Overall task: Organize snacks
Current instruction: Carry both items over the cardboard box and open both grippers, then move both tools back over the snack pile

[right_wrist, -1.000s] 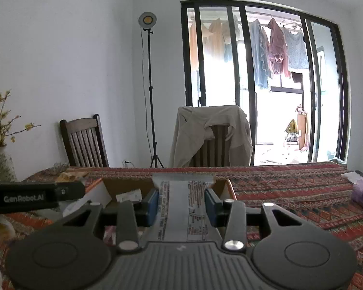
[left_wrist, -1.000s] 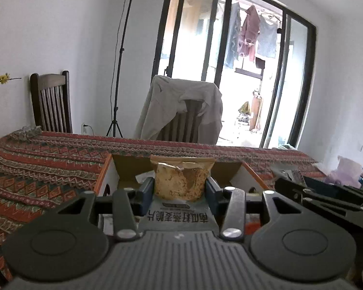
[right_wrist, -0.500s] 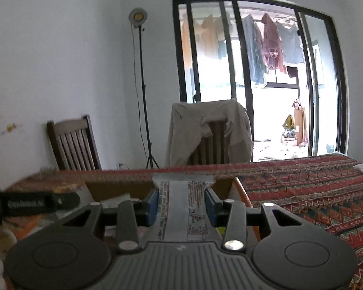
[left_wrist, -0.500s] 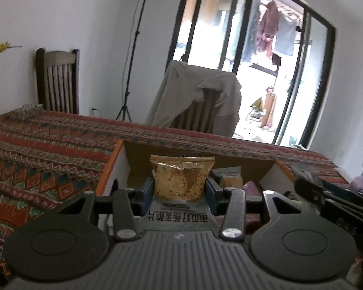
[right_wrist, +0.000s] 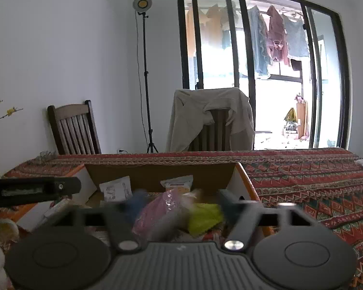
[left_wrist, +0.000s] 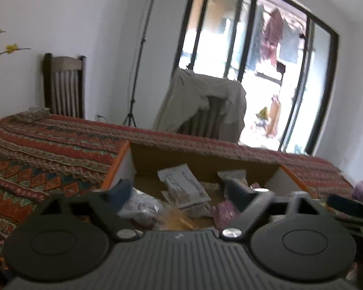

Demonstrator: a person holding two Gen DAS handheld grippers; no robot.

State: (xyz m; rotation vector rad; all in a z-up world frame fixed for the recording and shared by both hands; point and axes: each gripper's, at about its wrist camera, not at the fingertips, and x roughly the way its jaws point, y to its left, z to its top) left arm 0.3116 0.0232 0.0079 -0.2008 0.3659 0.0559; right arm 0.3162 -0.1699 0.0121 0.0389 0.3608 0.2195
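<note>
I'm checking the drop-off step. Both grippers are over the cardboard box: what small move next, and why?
Probably lift both clear. The left gripper and right gripper have just been opening, nothing is pinched, and snack packets lie in the cardboard box.

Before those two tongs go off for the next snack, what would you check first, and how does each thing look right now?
1. Left tongs let go: ok, the jaws have just been opening and stand wide with nothing pinched between them.
2. Right tongs let go: ok, these jaws have also just been opening and press on nothing.
3. Snacks landed inside the cardboard box: ok, the packets lie within its walls, including a pink packet and a yellow-green packet.
4. Snacks settled: cannot tell, the area between the right jaws is blurred.
5. The two tools clear of each other: ok, they sit side by side without touching.
6. Box flat on the patterned tablecloth: ok.
</note>
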